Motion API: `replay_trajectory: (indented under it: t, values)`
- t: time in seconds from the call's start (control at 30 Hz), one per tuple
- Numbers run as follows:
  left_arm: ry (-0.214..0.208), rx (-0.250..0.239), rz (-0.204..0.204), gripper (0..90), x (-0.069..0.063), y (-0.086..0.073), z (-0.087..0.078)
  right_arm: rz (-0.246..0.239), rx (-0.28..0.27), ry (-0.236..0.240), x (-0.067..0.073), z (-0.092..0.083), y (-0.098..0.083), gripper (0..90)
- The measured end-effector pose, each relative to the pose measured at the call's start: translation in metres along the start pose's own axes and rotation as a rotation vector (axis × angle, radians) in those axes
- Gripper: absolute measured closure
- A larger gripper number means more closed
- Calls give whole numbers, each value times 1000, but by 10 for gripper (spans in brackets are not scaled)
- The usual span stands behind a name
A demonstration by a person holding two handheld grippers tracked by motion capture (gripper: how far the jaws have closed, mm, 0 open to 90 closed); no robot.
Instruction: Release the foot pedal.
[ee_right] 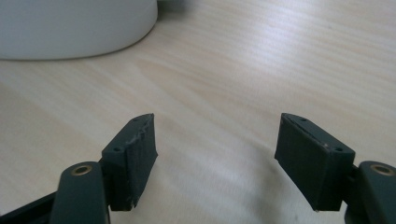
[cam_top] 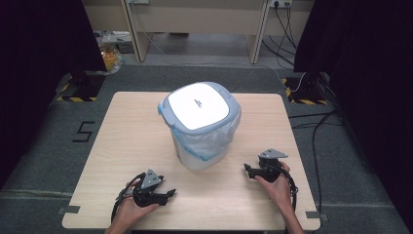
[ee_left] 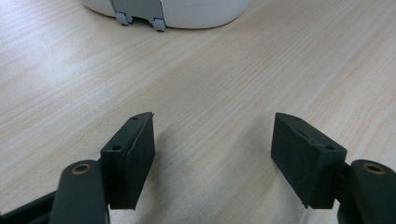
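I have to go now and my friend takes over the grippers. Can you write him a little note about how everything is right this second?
Left gripper: open, nothing between its jaws, low over the table near the front edge, left of the bin.
Right gripper: open, nothing between its jaws, low over the table to the right of the bin.
Bin: white, upright in the middle of the table, apart from both grippers. Its lid is shut, and a clear bag with a blue edge hangs out under the rim.
Done: bag is in, lid is down.
Left: cannot tell from here; nothing is held, so start fresh.

One lidded bin [cam_top: 200, 124], two grippers, one table [cam_top: 126, 141]
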State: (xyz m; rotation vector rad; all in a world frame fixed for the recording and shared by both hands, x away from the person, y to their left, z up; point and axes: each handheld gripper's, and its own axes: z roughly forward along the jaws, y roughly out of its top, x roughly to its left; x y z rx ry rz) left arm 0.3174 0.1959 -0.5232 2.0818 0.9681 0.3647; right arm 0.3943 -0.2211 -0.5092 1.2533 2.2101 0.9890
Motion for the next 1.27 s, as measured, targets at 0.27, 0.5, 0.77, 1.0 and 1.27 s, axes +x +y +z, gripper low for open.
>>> replay_trajectory:
  t: [0.27, 0.5, 0.77, 1.0, 1.27]
  values:
    - [2, 0, 4, 299, 0, 0, 0, 12, 15, 14, 11, -17, -18, 240]
    - [3, -5, 0, 298, -1, 0, 1, 6, 23, 23, 20, -26, -32, 217]
    - [3, -5, 0, 298, -1, 0, 1, -10, 33, 7, 26, -30, -37, 158]
    - [3, -5, 1, 298, -1, 0, 1, -11, 38, 10, 27, -31, -37, 149]
    - [3, -5, 0, 298, -1, 0, 1, -9, 39, 9, 27, -31, -37, 146]
